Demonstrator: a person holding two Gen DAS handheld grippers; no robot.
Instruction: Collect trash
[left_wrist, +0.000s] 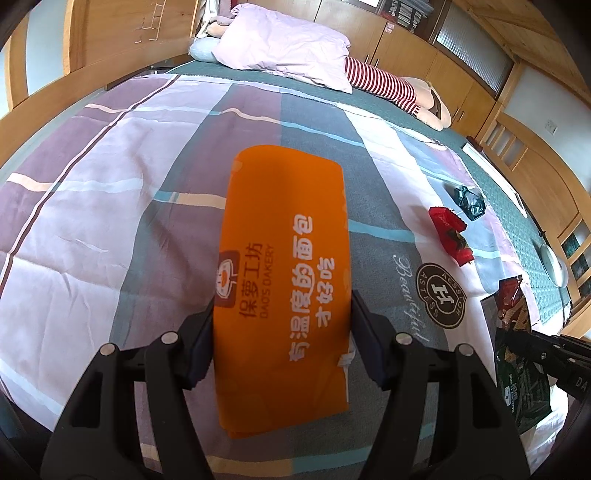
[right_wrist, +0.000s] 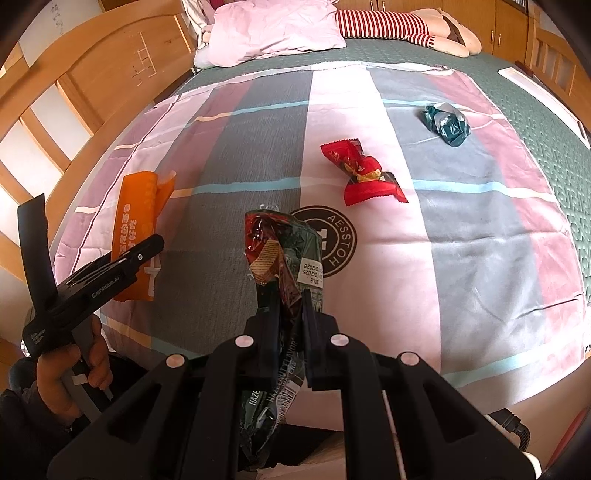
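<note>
Wooden cabinets and a curved wooden headboard (right_wrist: 110, 74) close in around a bed (left_wrist: 110, 184) spread with a sheet of wide purple, grey and pink stripes, a round brown emblem (right_wrist: 332, 240) printed near the middle. At the far end lie a pale pink pillow (left_wrist: 288, 48) and a plush toy (left_wrist: 399, 92) in red-and-white stripes. The left gripper (left_wrist: 282, 343) points down at the sheet with an orange bread bag (left_wrist: 284, 280) between its fingers; the pads sit against both long edges of the bag, so it is grasping it, and the bag reaches out flat ahead of the fingers with white lettering facing up. In the right wrist view the same bag shows at the left, caught in the left gripper, whose handle a hand (right_wrist: 70, 373) holds. The right gripper (right_wrist: 290, 314) is clenched on a crumpled dark green and red snack wrapper (right_wrist: 280, 254), which sticks up between the fingers above the emblem, a white date label on its side. Two more pieces of trash lie loose on the sheet beyond it: a red candy wrapper (right_wrist: 364, 173) on a pink stripe, and farther off a crumpled dark green wrapper (right_wrist: 445, 123) on a grey stripe, well apart from each other and from both grippers.
</note>
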